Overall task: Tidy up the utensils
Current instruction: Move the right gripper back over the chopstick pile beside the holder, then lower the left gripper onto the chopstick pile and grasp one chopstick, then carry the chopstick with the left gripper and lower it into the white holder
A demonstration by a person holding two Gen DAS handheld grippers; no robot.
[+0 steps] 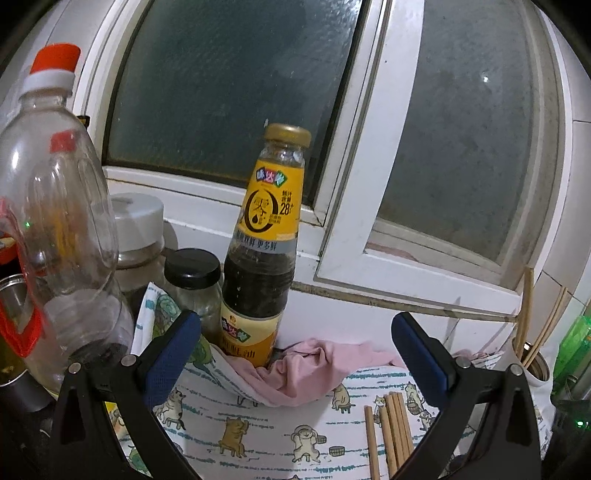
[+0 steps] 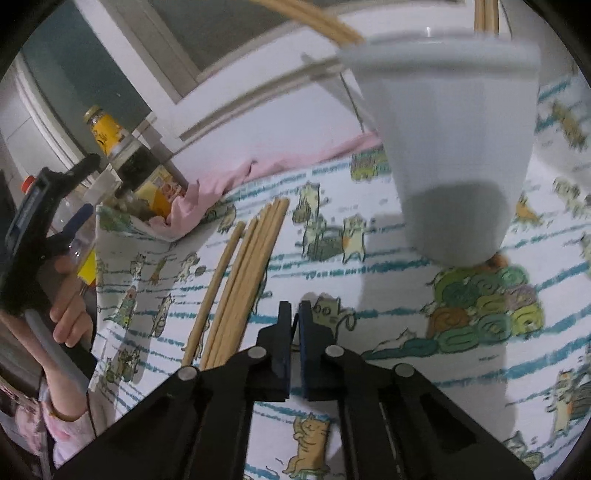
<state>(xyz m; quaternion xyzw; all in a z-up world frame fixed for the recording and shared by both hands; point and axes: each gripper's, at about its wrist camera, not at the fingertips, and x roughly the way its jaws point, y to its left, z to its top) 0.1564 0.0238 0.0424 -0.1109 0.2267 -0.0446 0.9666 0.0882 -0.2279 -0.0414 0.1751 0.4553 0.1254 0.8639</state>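
Note:
Several wooden chopsticks (image 2: 236, 273) lie side by side on the cat-print cloth (image 2: 369, 295); they also show in the left wrist view (image 1: 391, 432) at the lower right. A white cup (image 2: 447, 147) stands on the cloth with chopsticks (image 2: 314, 22) leaning out of it; in the left wrist view the cup (image 1: 532, 365) is at the far right. My right gripper (image 2: 294, 308) is shut and empty, just right of the loose chopsticks and below the cup. My left gripper (image 1: 295, 325) is open and empty, above the cloth, facing a sauce bottle.
A yellow-label sauce bottle (image 1: 264, 251), a black-lid jar (image 1: 194, 284), a white-lid jar (image 1: 138, 229) and a clear plastic bottle with red cap (image 1: 51, 206) stand at the left by the window. A pink cloth (image 1: 314, 369) lies crumpled behind. A green bottle (image 1: 576, 343) is at the right.

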